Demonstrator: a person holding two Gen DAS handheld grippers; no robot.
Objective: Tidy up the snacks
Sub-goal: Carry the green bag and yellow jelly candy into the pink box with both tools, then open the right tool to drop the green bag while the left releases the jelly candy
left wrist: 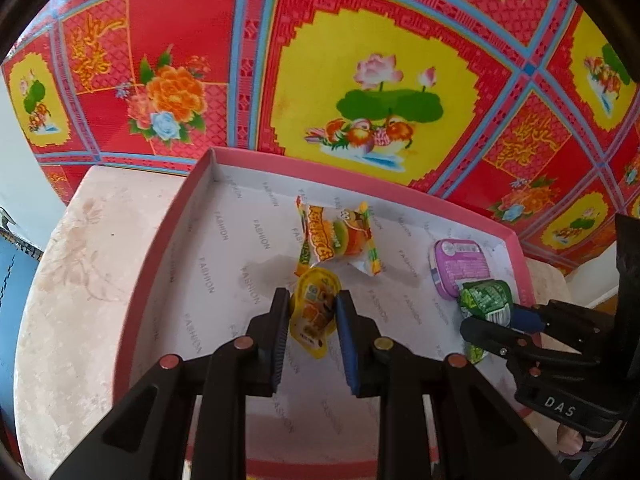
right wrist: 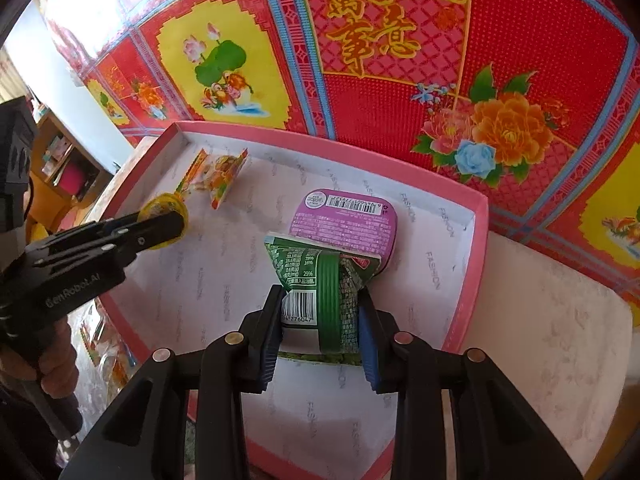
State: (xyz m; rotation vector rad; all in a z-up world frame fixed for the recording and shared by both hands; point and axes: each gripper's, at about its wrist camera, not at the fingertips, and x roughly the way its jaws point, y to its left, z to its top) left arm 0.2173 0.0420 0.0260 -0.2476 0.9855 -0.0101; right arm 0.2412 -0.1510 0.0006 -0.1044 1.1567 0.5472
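A shallow pink cardboard box lid (left wrist: 472, 210), lined in white paper printed over and over with the word "FASHION", was set on a pale, mottled round table (left wrist: 76, 280). Behind it a glossy red sheet (left wrist: 400, 40) was seen, patterned with yellow panels of lotus and ducks, peonies, blue bands and gold Chinese characters.

Inside the lid a crinkled plastic packet (left wrist: 340, 238) printed with a cartoon burger was lying near the middle, and a flat purple tray (right wrist: 346, 220) with rounded corners, a barcode and fine print on its back, was lying towards the right wall.

The left gripper (left wrist: 312, 312) was clenched on a small yellow jelly cup (left wrist: 314, 312), its foil top printed with cartoon figures; the cup was pinched between the ribbed blue pads just above the lid's floor, beside the burger packet. "GenRobot.AI" could be read on this gripper's body in the right wrist view.

The right gripper (right wrist: 320, 312) was clamped on a crumpled green foil packet (right wrist: 312, 276) bearing a barcode and a nutrition table, held over the lid with its far end overlapping the purple tray. "DAS" was marked on this gripper.
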